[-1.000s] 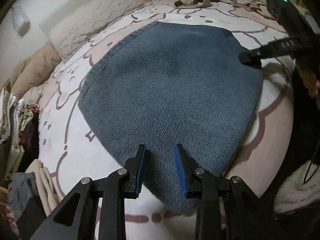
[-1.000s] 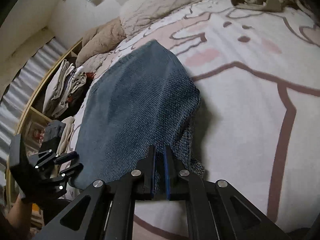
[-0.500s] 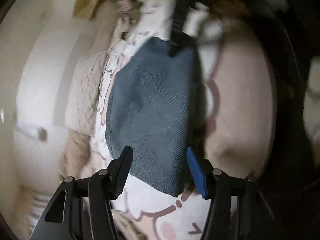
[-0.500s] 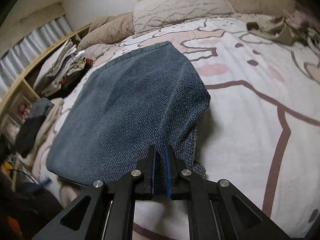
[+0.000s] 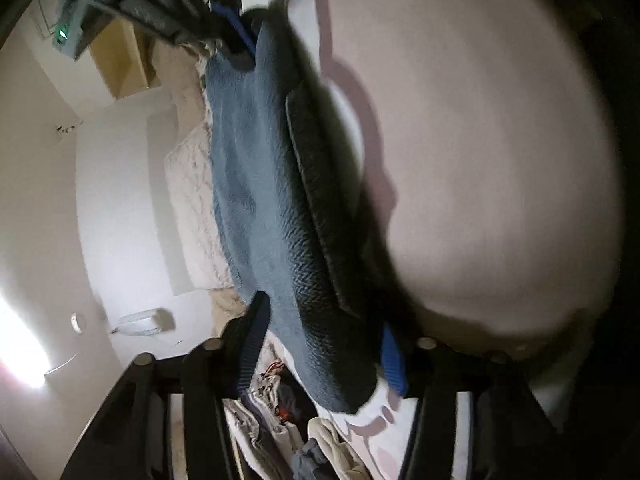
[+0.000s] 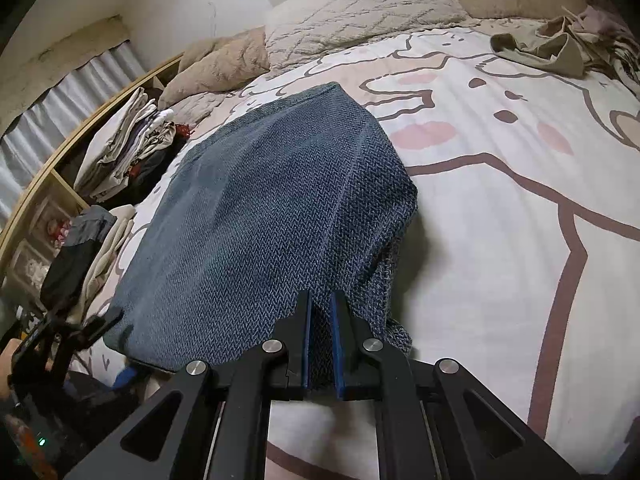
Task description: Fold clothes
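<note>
A blue-grey knitted garment [image 6: 256, 220] lies folded on the bed, its near right corner lifted. My right gripper [image 6: 321, 312] is shut on that corner. It shows at the top of the left wrist view [image 5: 244, 46], gripping the cloth's far end. My left gripper [image 5: 324, 348] is rolled sideways, jaws wide apart, and straddles the garment's near left edge [image 5: 280, 216] without pinching it. It also shows at the lower left of the right wrist view [image 6: 100, 322], at the cloth's left corner.
The bed has a white sheet with pink cartoon outlines [image 6: 520, 240]. Beige pillows [image 6: 352, 12] lie at the head. A heap of unfolded clothes [image 6: 560, 44] sits at the far right. A wooden shelf with stacked clothes [image 6: 120, 140] runs along the left.
My left gripper has rolled sideways and moved down to the garment's left edge, jaws opening wider. My right gripper has kept its grip and lifted the corner a little.
</note>
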`<state>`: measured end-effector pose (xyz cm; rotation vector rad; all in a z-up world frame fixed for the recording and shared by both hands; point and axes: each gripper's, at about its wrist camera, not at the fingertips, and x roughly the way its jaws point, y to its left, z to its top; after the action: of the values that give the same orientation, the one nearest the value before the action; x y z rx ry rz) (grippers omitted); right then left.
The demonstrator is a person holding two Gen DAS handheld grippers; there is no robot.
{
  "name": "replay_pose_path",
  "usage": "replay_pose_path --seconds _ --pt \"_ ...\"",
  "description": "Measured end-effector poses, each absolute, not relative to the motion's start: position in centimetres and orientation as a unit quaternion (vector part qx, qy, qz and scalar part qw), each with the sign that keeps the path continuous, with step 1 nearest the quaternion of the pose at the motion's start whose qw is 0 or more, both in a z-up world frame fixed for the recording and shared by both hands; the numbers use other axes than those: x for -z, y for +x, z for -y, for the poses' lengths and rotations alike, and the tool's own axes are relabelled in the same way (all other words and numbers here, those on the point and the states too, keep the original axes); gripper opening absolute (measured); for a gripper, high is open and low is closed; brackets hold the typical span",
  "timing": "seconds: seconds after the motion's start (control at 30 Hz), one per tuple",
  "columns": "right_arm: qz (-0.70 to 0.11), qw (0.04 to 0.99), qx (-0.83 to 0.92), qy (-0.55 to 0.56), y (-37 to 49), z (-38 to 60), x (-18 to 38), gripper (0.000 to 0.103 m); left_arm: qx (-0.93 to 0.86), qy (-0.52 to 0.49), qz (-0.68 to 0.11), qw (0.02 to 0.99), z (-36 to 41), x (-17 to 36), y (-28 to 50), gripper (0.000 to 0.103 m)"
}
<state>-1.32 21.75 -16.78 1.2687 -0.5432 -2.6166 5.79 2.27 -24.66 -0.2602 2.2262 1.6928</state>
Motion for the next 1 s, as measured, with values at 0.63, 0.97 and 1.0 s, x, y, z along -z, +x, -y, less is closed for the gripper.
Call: replay_pose_path --seconds 0.63,0.97,1.0 --pt "-0.278 0.079 0.909 0.302 4.0 -15.7 7.3 0.071 -0.720 -0.232 -0.589 0.283 -2.5 17.7 0.2 0.019" --pt "-0.691 0.151 0.691 0.149 11.1 -9.4 20.9 0.073 -0.761 -0.323 -0.442 0.349 -0.9 16.5 -0.6 0.019" --pt "-0.695 0.138 0.690 0.151 10.6 -9.0 21.5 0.068 -0.763 -0.333 -0.426 0.355 -0.9 16.4 -0.6 0.019"
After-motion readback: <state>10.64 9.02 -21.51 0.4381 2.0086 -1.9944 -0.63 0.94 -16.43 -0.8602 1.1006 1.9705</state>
